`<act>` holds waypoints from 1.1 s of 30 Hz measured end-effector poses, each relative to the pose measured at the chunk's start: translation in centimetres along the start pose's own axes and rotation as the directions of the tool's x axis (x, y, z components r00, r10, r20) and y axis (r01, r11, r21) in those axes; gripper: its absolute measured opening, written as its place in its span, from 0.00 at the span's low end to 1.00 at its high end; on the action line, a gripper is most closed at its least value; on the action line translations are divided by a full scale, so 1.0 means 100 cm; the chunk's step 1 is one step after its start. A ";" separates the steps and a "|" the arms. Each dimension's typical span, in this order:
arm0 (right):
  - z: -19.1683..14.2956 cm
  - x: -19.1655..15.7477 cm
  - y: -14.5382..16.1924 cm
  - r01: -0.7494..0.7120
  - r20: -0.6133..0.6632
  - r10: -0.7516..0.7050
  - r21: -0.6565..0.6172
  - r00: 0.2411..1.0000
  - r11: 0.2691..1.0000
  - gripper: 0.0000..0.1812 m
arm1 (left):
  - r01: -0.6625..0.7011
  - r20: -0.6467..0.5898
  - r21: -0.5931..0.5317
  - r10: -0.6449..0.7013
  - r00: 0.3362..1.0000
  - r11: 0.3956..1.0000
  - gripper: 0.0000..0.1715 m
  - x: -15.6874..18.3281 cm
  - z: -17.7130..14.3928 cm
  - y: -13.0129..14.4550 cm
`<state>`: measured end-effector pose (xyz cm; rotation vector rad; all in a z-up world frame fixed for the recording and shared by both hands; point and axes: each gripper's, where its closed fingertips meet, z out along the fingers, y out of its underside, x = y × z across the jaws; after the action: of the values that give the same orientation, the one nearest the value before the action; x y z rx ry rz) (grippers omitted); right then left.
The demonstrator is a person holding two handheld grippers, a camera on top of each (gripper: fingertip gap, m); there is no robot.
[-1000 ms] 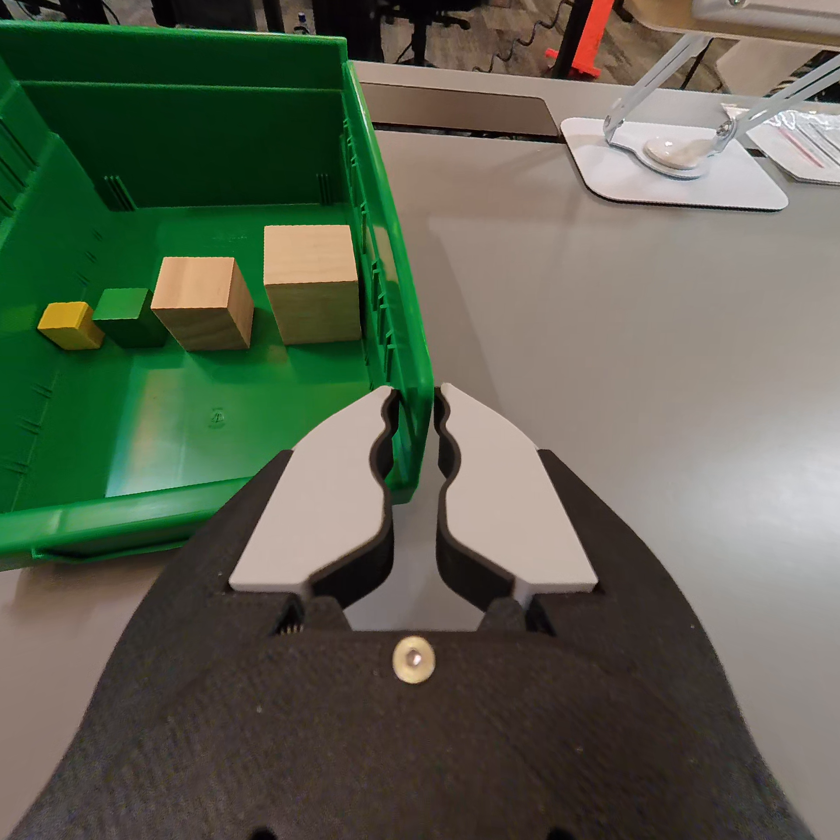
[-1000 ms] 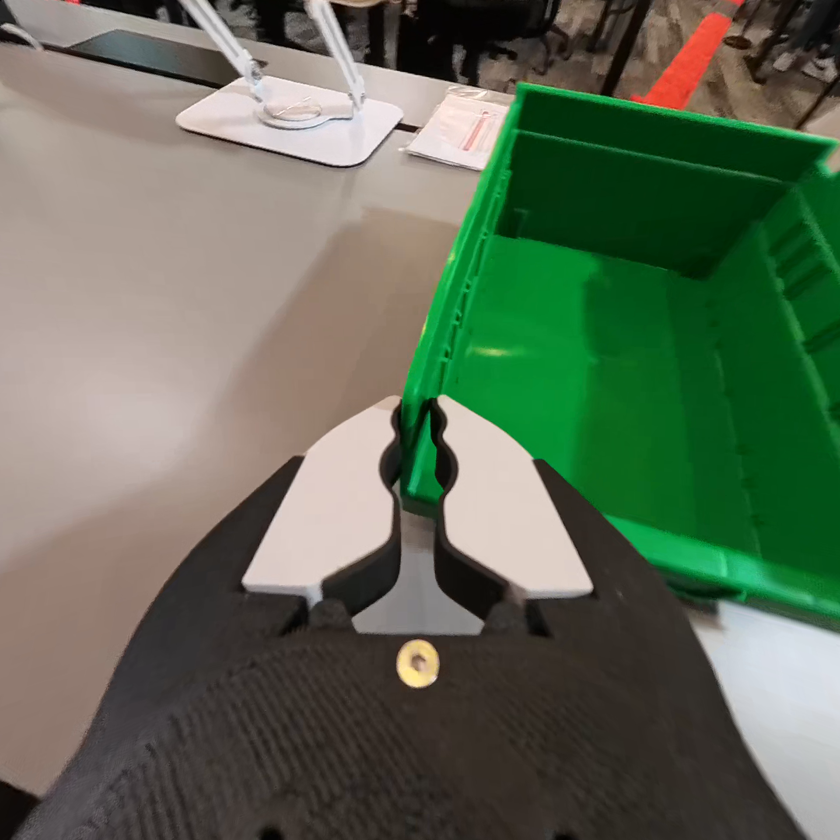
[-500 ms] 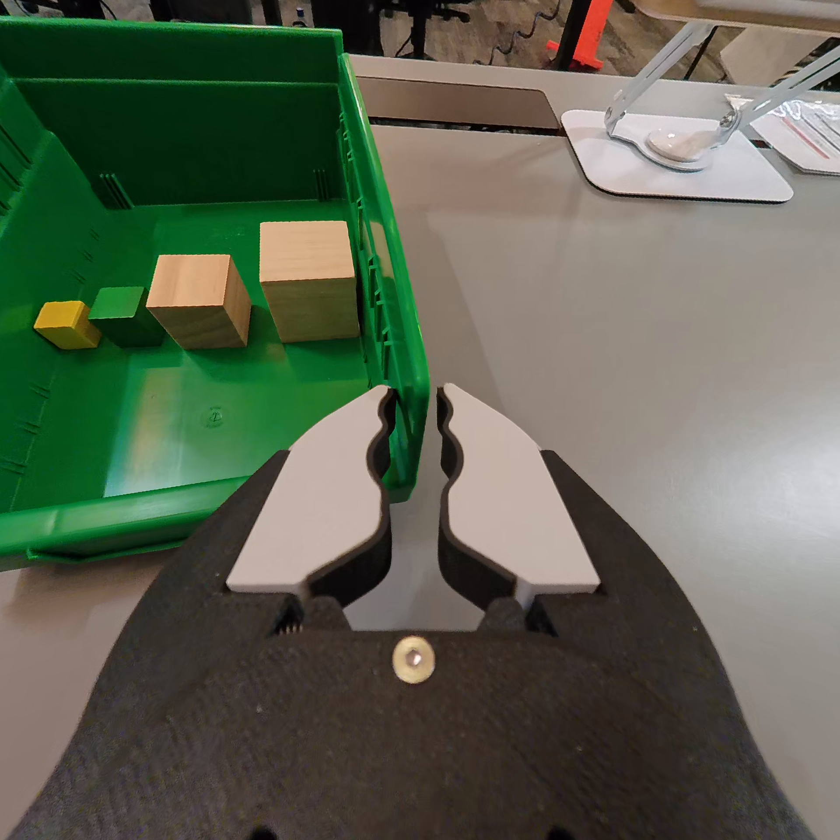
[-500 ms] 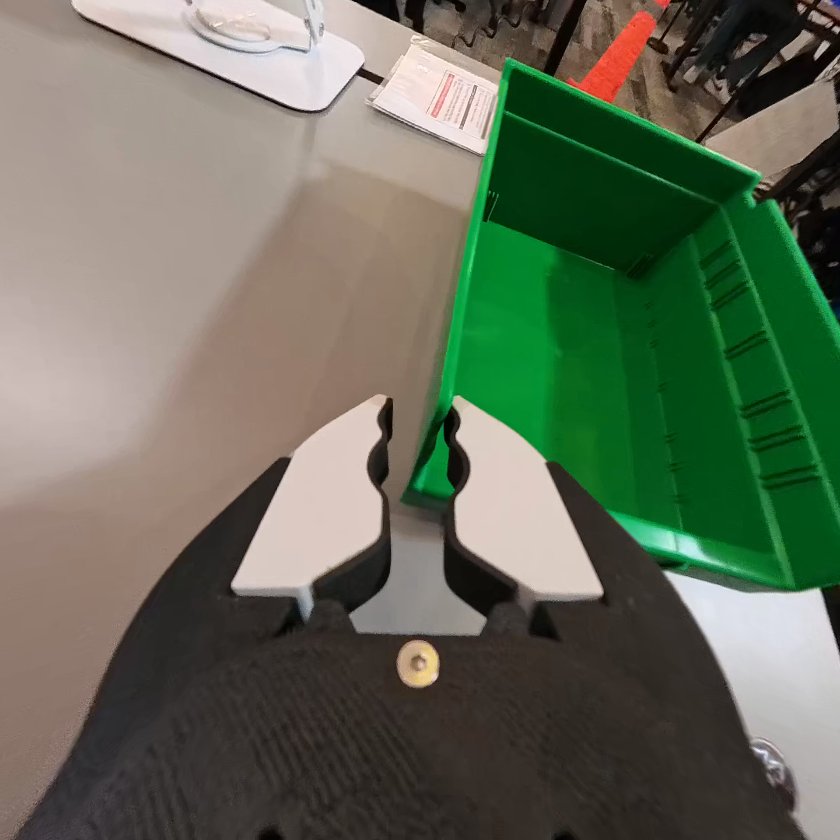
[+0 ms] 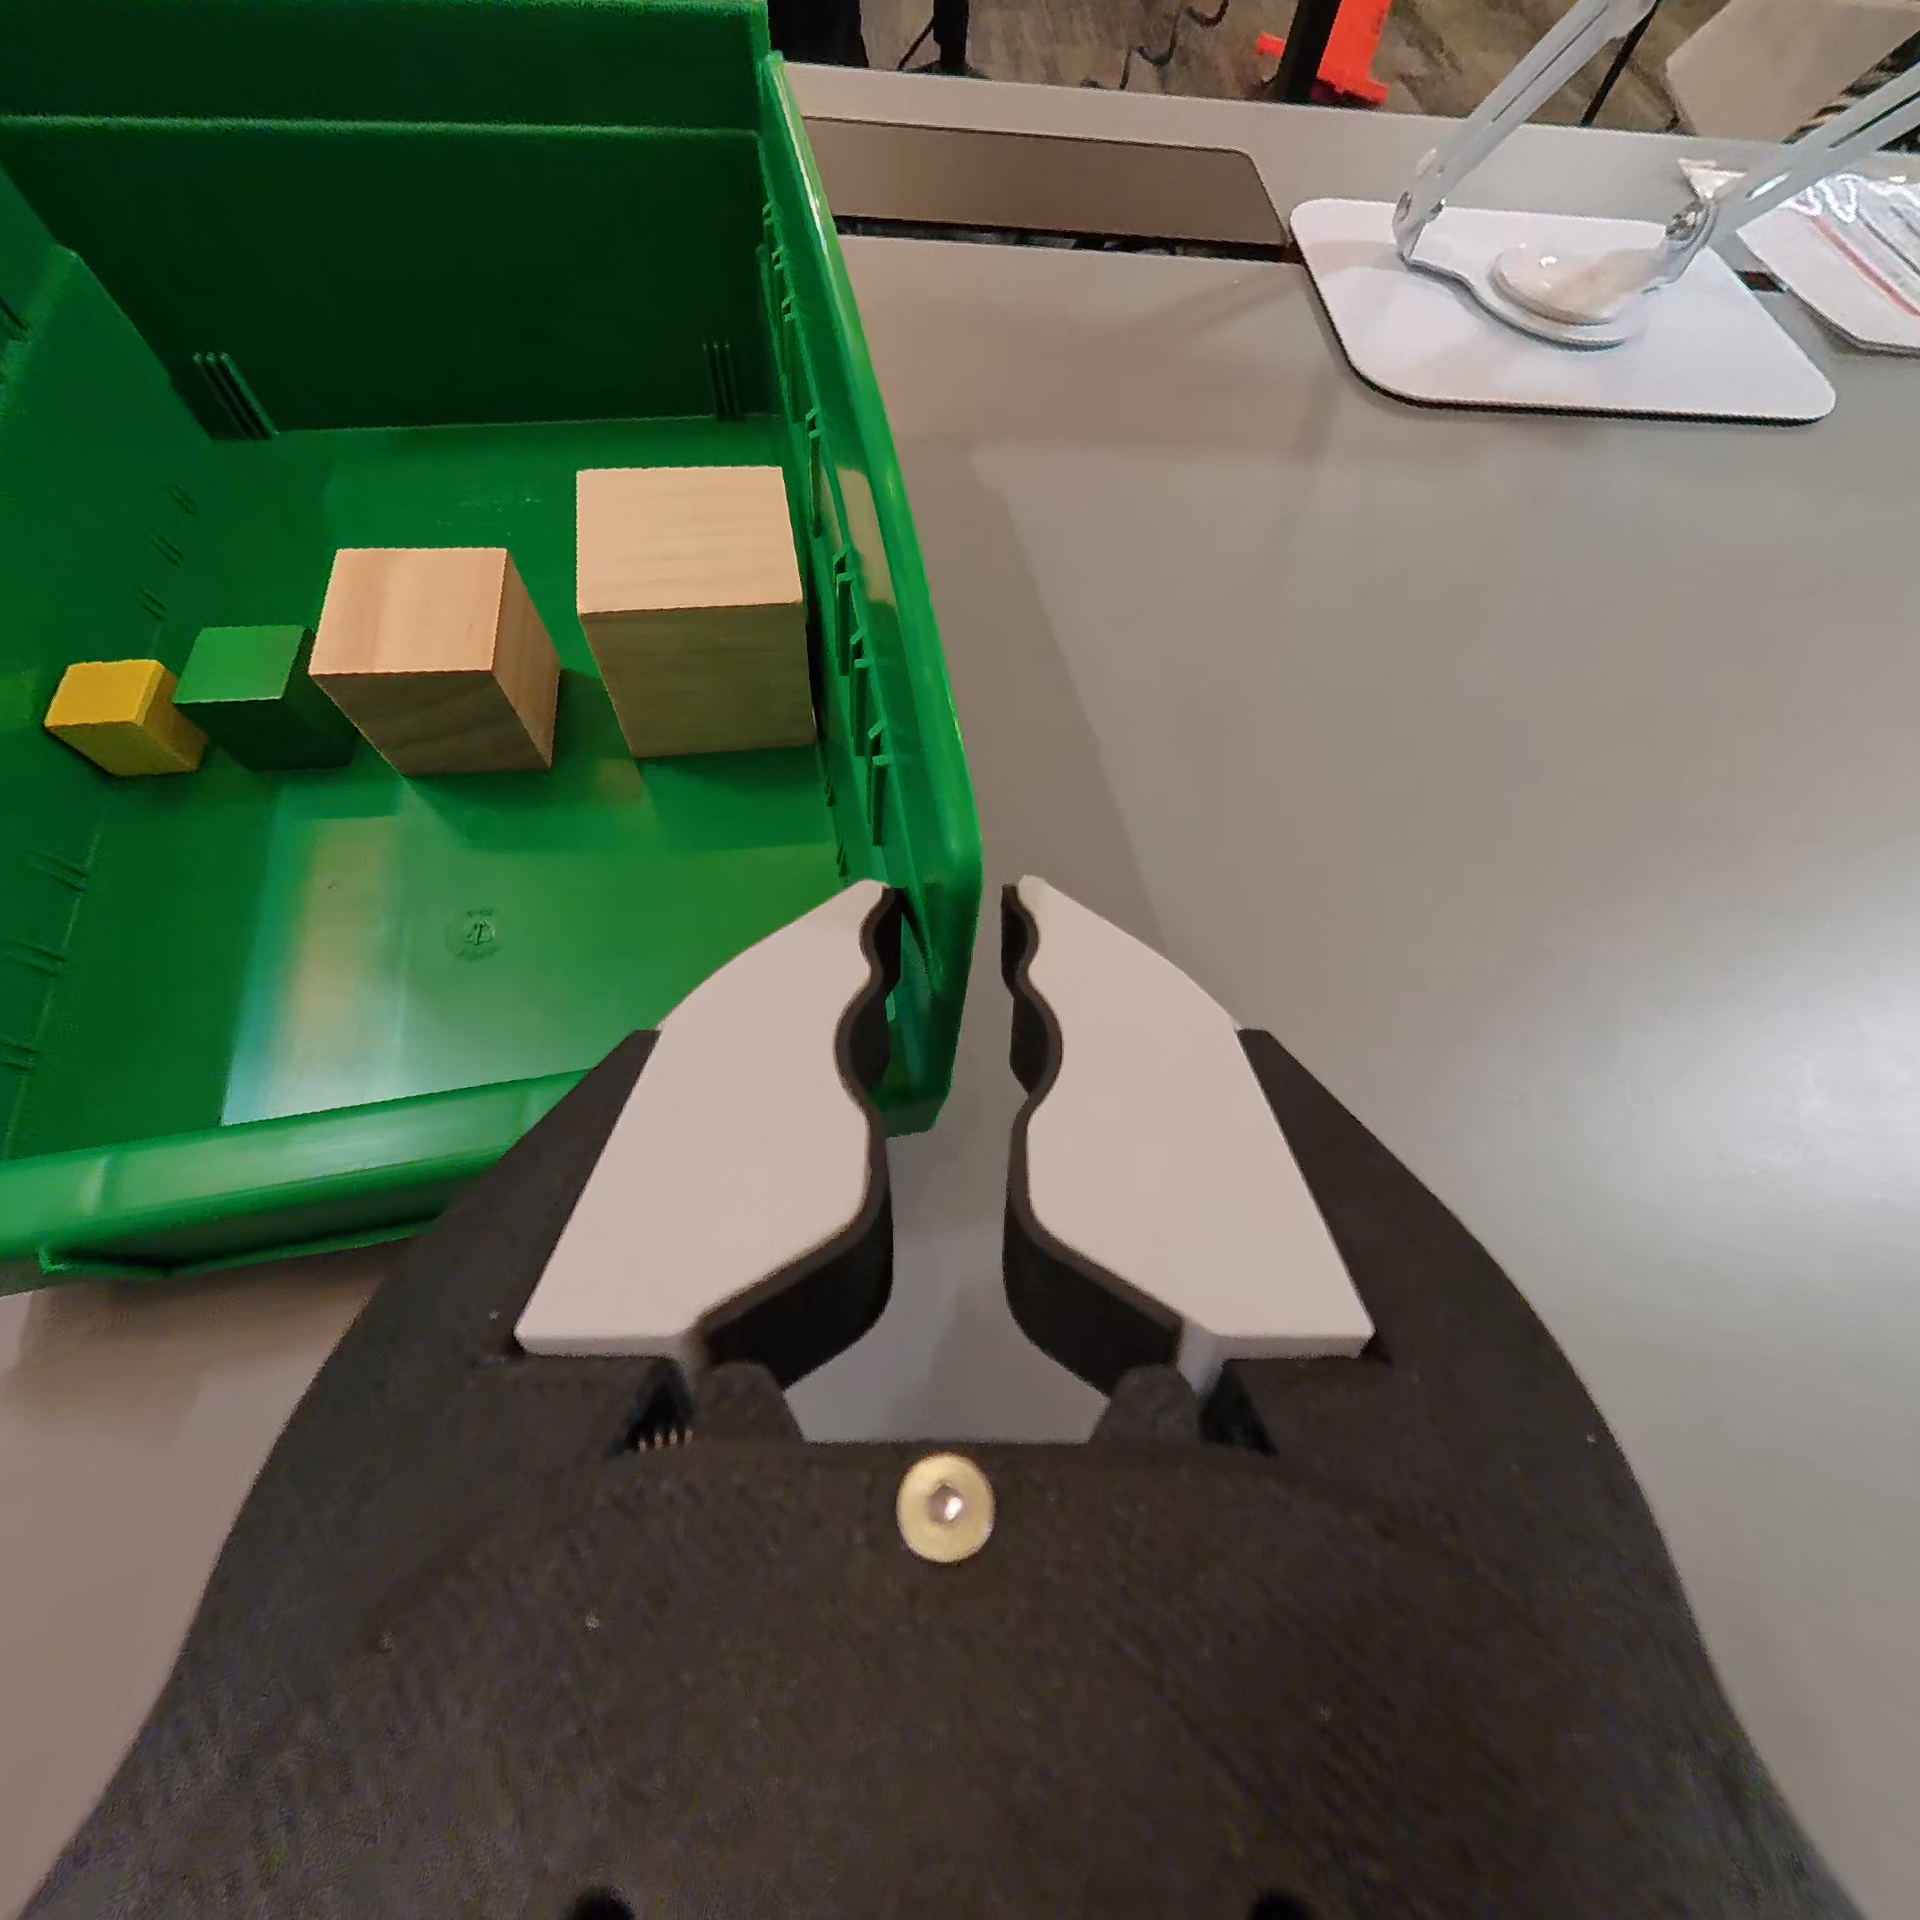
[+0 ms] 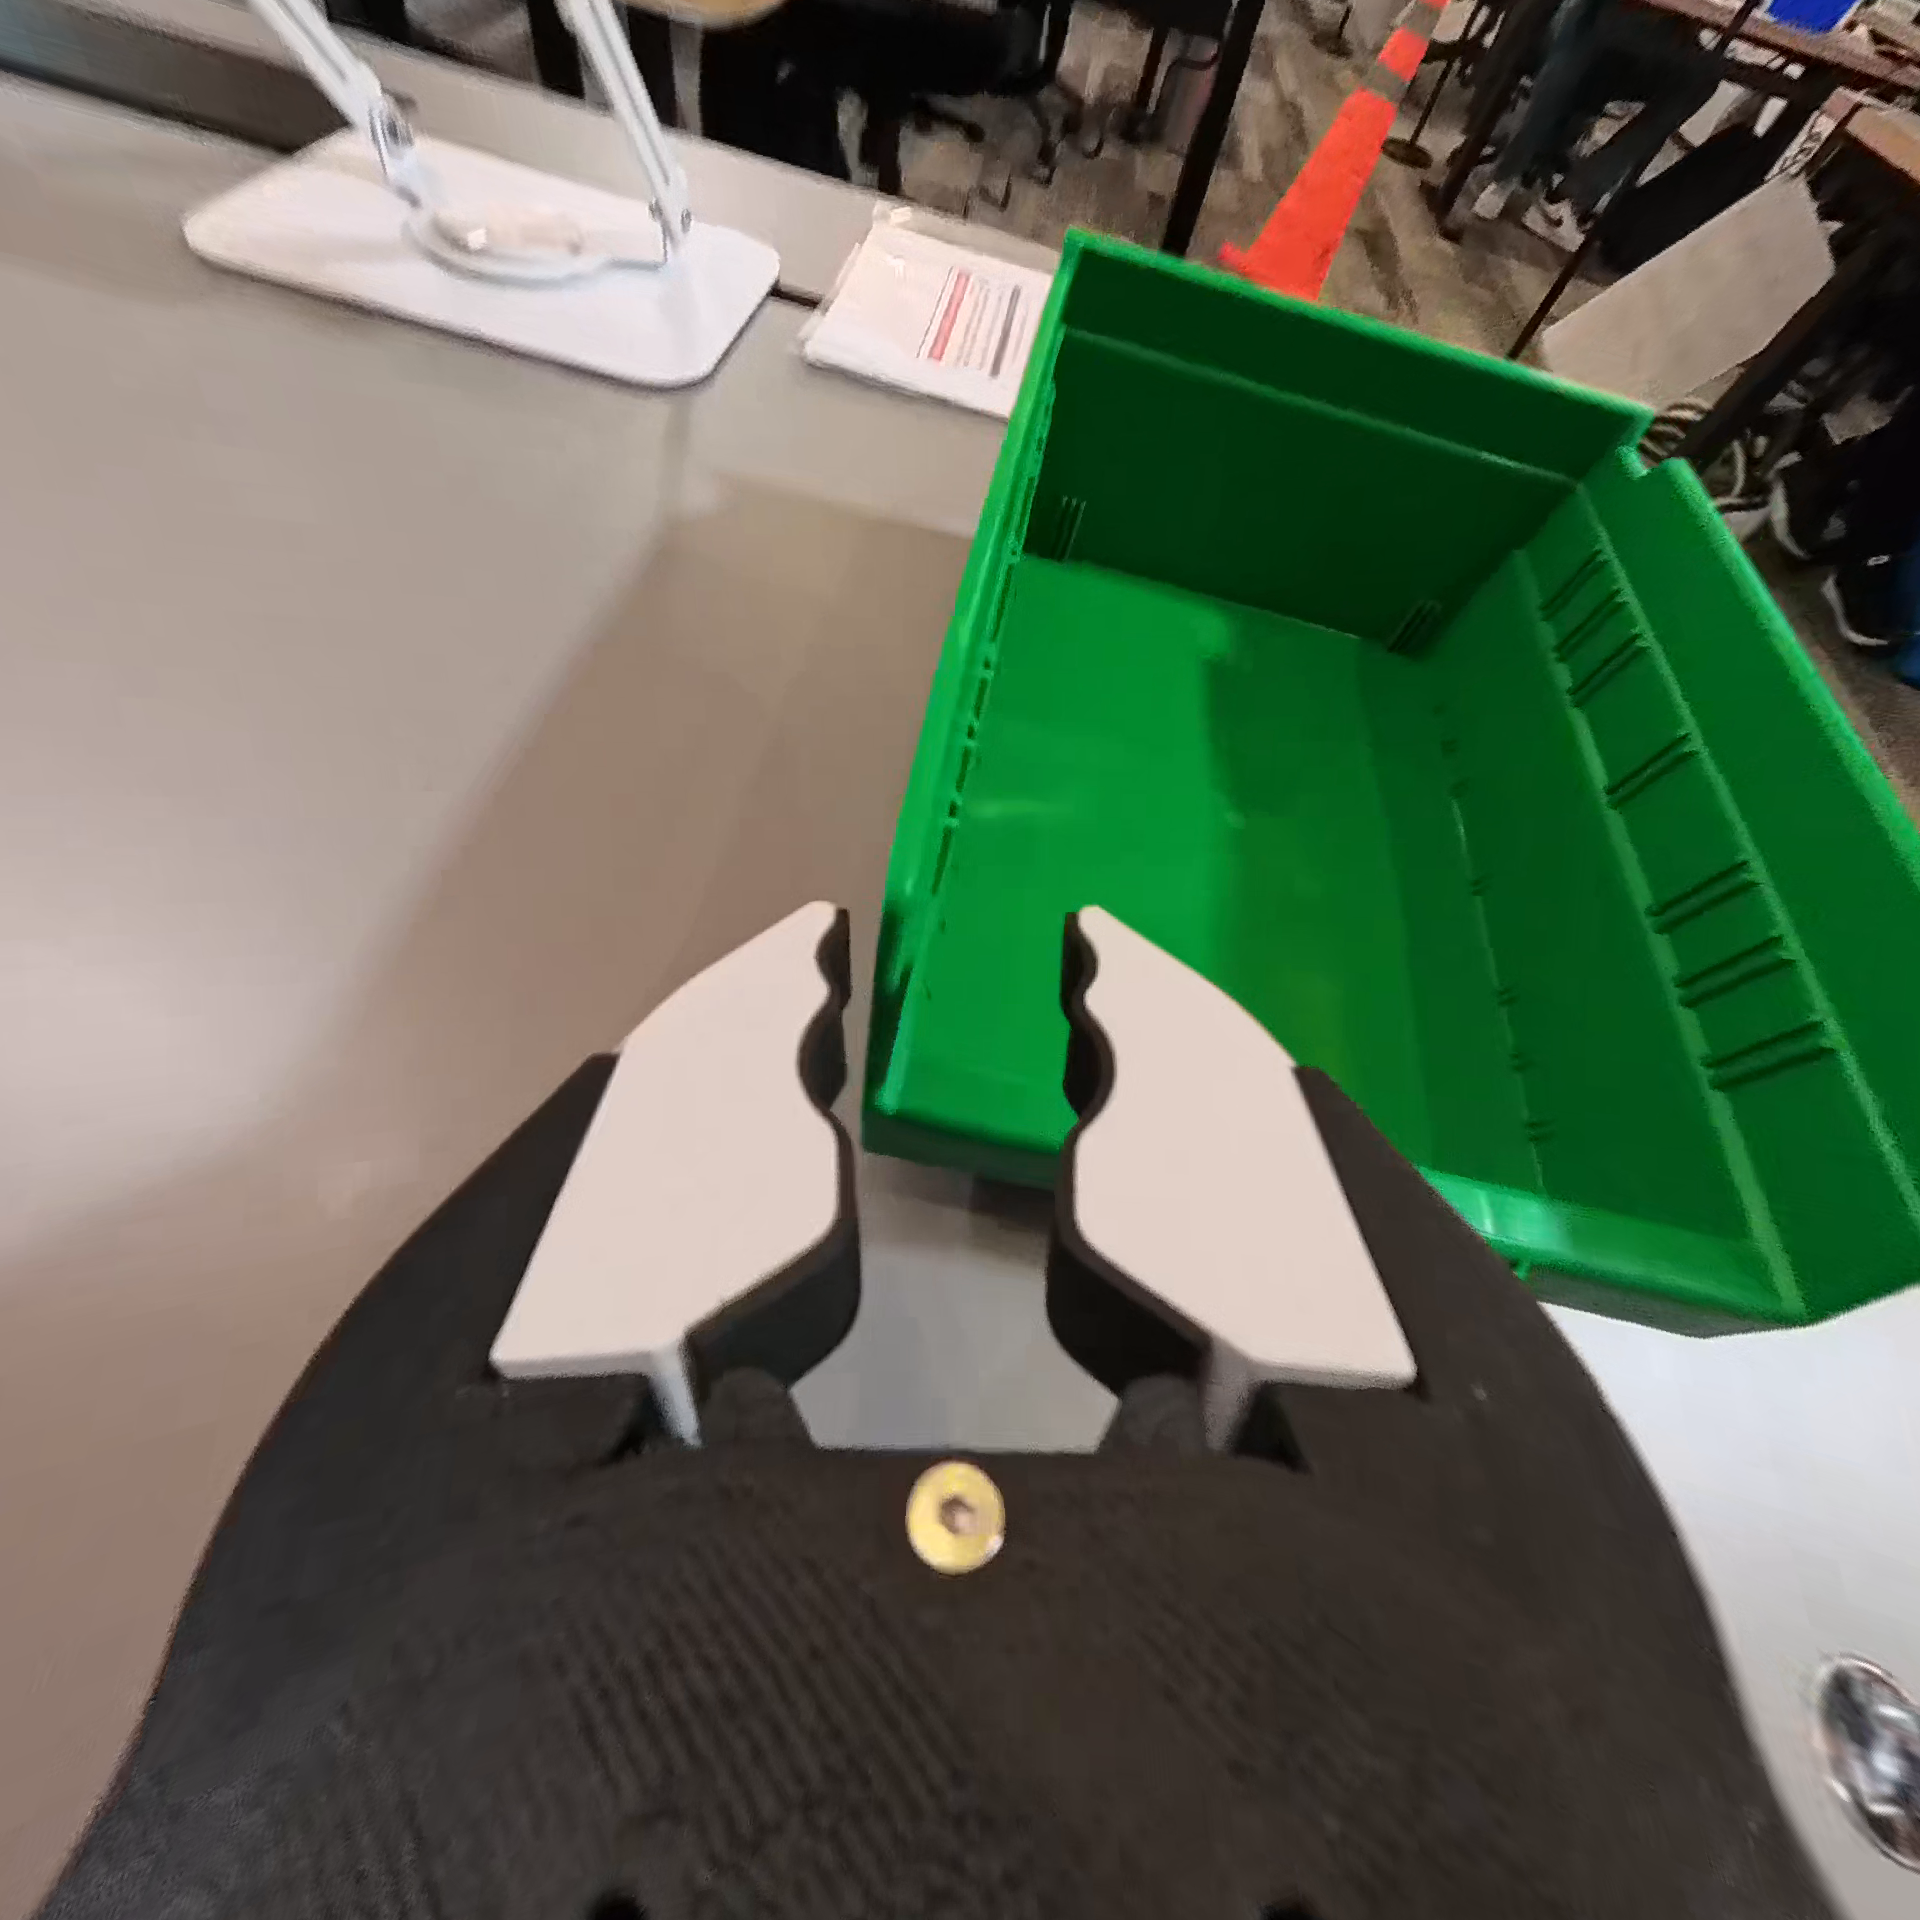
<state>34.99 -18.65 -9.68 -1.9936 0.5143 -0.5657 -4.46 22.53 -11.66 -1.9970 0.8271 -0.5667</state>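
In the left wrist view a green bin point(image 5: 416, 270) holds a yellow block point(image 5: 120, 717), a green block point(image 5: 255, 696) and two plain wooden blocks, a smaller point(image 5: 431, 660) and a larger point(image 5: 691, 603), in a row. My left gripper point(image 5: 945, 899) straddles the near end of the bin's right wall. Its jaws are narrowly open, with a sliver of table showing between the wall and the right finger. In the right wrist view a second green bin point(image 6: 1247, 883) is empty. My right gripper point(image 6: 951, 920) is open around its near left corner, touching nothing.
A white stand base with metal legs point(image 5: 1558, 332) sits on the grey table between the bins and also shows in the right wrist view point(image 6: 499, 281). A bagged paper sheet point(image 6: 935, 322) lies beside it. An orange cone point(image 6: 1320, 187) and chairs stand beyond the table.
My right gripper let go of the empty bin's left wall, opened wide and drew back and up. My left gripper eased slightly off the other bin's right wall.
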 end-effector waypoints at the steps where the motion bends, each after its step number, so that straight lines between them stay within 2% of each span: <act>1: -0.002 0.001 -0.004 -0.032 0.008 0.032 0.029 0.999 0.999 0.23 | 0.002 0.001 -0.008 -0.002 1.000 1.000 0.11 -0.001 0.000 0.001; 4: -0.010 0.005 -0.019 -0.122 0.019 0.121 0.124 0.992 0.985 0.28 | 0.019 0.011 -0.021 -0.019 1.000 1.000 0.06 -0.004 0.001 0.003; 8: -0.020 0.011 -0.031 -0.158 0.010 0.159 0.200 0.987 0.967 0.26 | 0.034 0.003 -0.033 -0.034 0.999 0.999 0.06 -0.005 -0.001 0.004; 15: -0.017 0.005 -0.027 -0.116 0.005 0.117 0.176 0.993 0.978 0.24 | 0.044 0.032 -0.049 -0.043 0.999 0.998 0.05 -0.010 -0.010 0.009; 23: -0.018 0.000 -0.031 -0.070 0.006 0.070 0.184 0.998 0.980 0.24 | 0.085 -0.007 -0.040 -0.085 0.996 0.996 0.06 -0.009 -0.010 0.009; 33: -0.012 0.012 -0.021 -0.130 0.037 0.126 0.157 0.991 0.979 0.27 | 0.118 -0.016 -0.052 -0.119 0.993 0.992 0.09 -0.009 -0.007 0.010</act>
<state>35.55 -19.19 -7.07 -1.8004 0.5595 -0.4845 -5.90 22.42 -12.26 -2.1008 0.7446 -0.6387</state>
